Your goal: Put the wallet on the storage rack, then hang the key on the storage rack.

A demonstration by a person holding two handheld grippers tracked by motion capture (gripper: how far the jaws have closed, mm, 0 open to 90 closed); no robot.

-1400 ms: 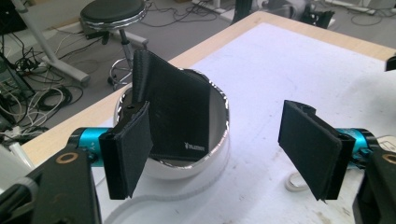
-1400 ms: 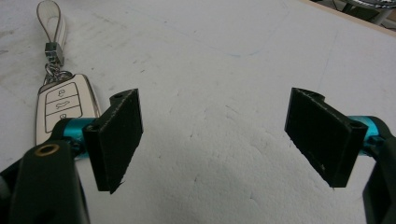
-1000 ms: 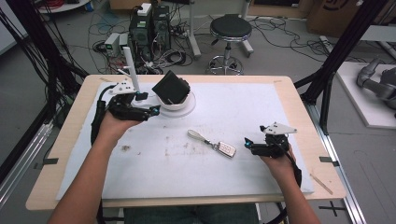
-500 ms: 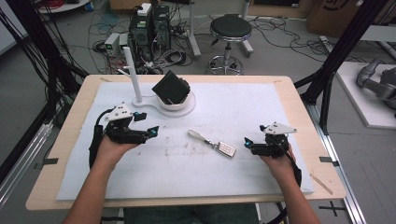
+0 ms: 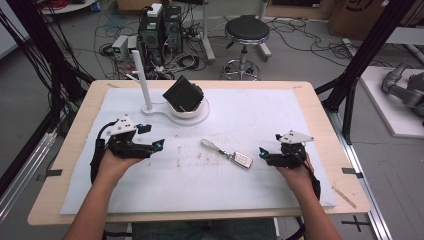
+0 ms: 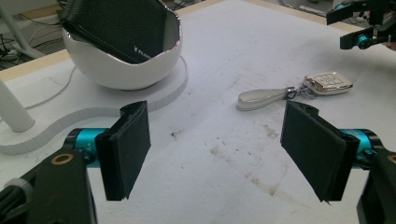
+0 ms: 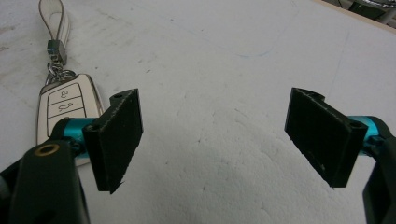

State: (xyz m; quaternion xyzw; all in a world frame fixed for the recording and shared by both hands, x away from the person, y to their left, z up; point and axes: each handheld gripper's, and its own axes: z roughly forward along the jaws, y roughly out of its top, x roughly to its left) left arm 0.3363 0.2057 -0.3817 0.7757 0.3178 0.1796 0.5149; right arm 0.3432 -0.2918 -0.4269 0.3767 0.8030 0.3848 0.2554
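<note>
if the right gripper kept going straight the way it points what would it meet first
Probably the car key fob. In the high view the right gripper points left across the white mat, open, with the fob just ahead. In its own view the fob sits left of centre, so it may only graze it.

Bright, even light; soft shadows, slight blur.

Your white car key point(image 5: 243, 160) lies flat on the desk point(image 5: 280, 115), its pale strap point(image 5: 212, 146) stretched out toward the white bowl point(image 5: 188, 108), where the black wallet point(image 5: 183, 93) leans tilted.
</note>
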